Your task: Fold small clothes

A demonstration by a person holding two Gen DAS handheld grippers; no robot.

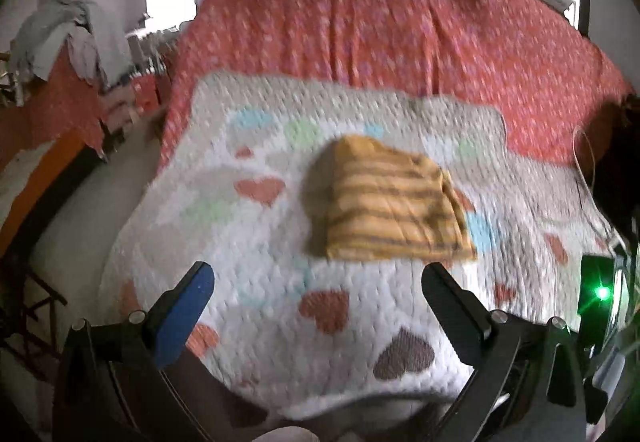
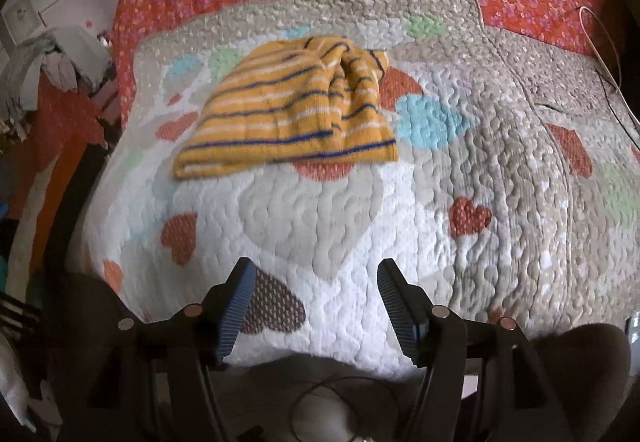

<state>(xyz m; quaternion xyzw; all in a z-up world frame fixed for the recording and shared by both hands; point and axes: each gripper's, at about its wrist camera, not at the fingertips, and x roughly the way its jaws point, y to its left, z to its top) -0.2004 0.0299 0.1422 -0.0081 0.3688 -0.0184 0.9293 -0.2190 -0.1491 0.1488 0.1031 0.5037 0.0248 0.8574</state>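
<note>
Fingers (image 2: 390, 296) apart; garment (image 2: 288, 110) seemingly crosswise.

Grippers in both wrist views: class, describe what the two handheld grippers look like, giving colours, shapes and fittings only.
The left gripper has two black angular plastic fingers; one finger carries a smooth blue pad, and round silver pins sit at the joints. The right gripper has the same black frame and silver pins, with blue ribbed pads on both fingers. No sleeves or hands show.

Both wrist views look down and forward over the quilt (image 1: 280, 342) (image 2: 320, 222); the right sits nearer, sharing the shirt (image 1: 384, 202) (image 2: 288, 110).
</note>
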